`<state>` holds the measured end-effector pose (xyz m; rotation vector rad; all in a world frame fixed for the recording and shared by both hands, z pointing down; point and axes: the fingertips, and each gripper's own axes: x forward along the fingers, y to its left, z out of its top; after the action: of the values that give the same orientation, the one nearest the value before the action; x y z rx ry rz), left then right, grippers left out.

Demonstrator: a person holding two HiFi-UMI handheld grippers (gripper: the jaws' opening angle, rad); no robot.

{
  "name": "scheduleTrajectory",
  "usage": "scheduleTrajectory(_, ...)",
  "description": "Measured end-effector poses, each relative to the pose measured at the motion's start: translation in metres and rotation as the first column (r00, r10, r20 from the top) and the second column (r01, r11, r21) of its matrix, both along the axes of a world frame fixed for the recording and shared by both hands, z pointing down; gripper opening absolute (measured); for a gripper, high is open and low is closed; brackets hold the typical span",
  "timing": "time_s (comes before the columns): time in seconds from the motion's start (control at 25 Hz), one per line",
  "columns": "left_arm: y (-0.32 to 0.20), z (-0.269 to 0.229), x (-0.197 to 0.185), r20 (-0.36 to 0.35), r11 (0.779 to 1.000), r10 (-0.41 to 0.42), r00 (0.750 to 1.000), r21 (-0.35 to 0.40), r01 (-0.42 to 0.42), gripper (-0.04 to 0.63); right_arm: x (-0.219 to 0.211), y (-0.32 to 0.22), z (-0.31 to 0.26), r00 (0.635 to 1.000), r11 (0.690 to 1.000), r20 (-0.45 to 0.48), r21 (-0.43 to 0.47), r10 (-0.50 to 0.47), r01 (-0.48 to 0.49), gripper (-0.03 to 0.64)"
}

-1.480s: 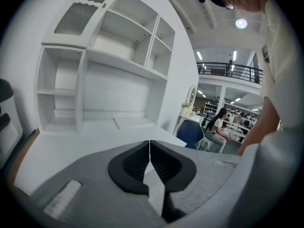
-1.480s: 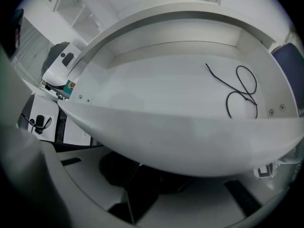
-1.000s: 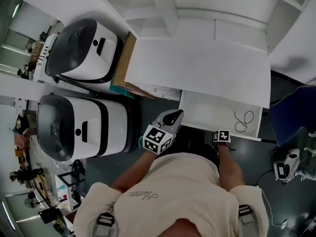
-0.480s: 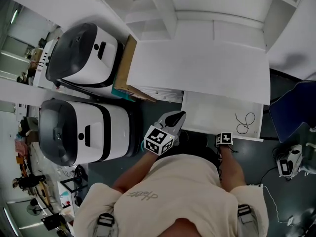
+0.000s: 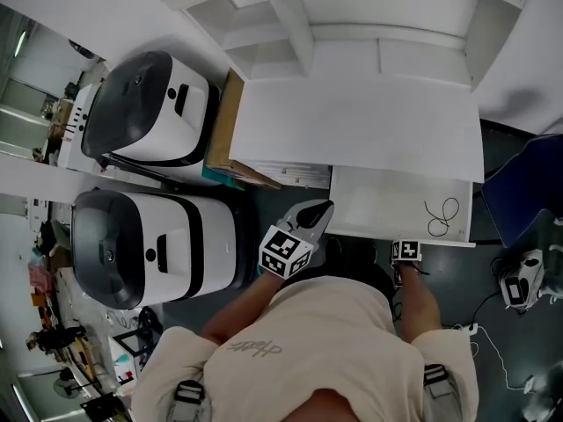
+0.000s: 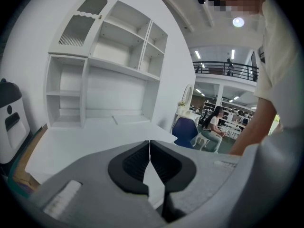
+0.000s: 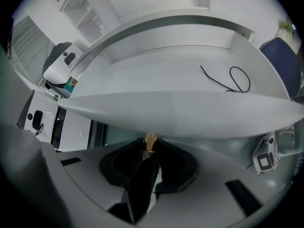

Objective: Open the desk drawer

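The white desk (image 5: 352,121) has its drawer (image 5: 387,205) pulled partly out from under the top. My right gripper (image 5: 406,243) sits at the drawer's front panel (image 7: 190,113), shut on the small tan knob (image 7: 150,138). A thin black cable (image 7: 232,80) lies coiled inside the drawer, toward its right end (image 5: 440,214). My left gripper (image 5: 324,209) hovers beside the drawer's left corner, apart from it. In the left gripper view its jaws (image 6: 150,148) are shut with nothing in them, pointing over the desk top (image 6: 95,137).
A white shelf hutch (image 5: 264,16) stands on the desk's back. Two white-and-black machines (image 5: 149,95) (image 5: 149,236) stand left of the desk, with a cardboard sheet (image 5: 224,121) between. A blue chair (image 5: 528,183) and a white device (image 5: 515,288) are on the right.
The drawer has slid a little further out toward me, with my right gripper on its knob. My left gripper has kept its place beside the drawer corner.
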<state>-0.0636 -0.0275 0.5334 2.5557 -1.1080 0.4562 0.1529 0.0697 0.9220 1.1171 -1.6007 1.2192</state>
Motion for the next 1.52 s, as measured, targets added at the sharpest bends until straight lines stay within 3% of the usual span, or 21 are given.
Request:
scheduleTrajectory(0.16, 0.001, 0.0, -0.005, -0.017, 1.0, 0.004, 1.0, 0.006, -0.004, 0.017, 0.001, 0.006, -0.009, 0.999, 1.0, -0.041, 0.029, -0.007, 0.008, 0.087)
scheduleTrajectory(0.4, 0.001, -0.001, 0.001, -0.051, 0.999, 0.024, 0.998, 0.024, -0.023, 0.017, 0.008, 0.019, -0.04, 1.0, 0.997, -0.016, 0.07, 0.02, -0.019, 0.086)
scheduleTrajectory(0.76, -0.003, 0.006, 0.015, -0.068, 0.999, 0.042, 0.997, 0.025, -0.041, 0.017, 0.01, 0.008, -0.125, 0.999, 0.974, 0.05, 0.228, -0.009, -0.002, 0.084)
scheduleTrajectory(0.88, -0.009, 0.006, 0.017, -0.07, 0.999, 0.043, 0.997, 0.022, -0.041, 0.017, 0.008, -0.012, -0.16, 0.996, 0.947, 0.085, 0.321, -0.004, -0.024, 0.026)
scheduleTrajectory(1.12, -0.028, -0.002, 0.017, -0.072, 0.999, 0.031, 0.997, 0.032, -0.029, 0.017, -0.002, -0.068, -0.246, 0.993, 0.855, 0.085, 0.518, -0.083, 0.027, 0.003)
scheduleTrajectory(1.32, -0.04, -0.029, 0.015, -0.083, 0.998, 0.041, 0.996, 0.049, -0.038, 0.017, -0.021, -0.11, -0.329, 0.979, 0.729, 0.077, 0.679, -0.189, 0.087, 0.002)
scheduleTrajectory(1.52, -0.052, -0.065, 0.013, -0.093, 0.993, 0.062, 0.994, 0.108, -0.052, 0.017, -0.031, -0.137, -0.402, 0.973, 0.607, 0.056, 0.789, -0.224, 0.095, 0.002)
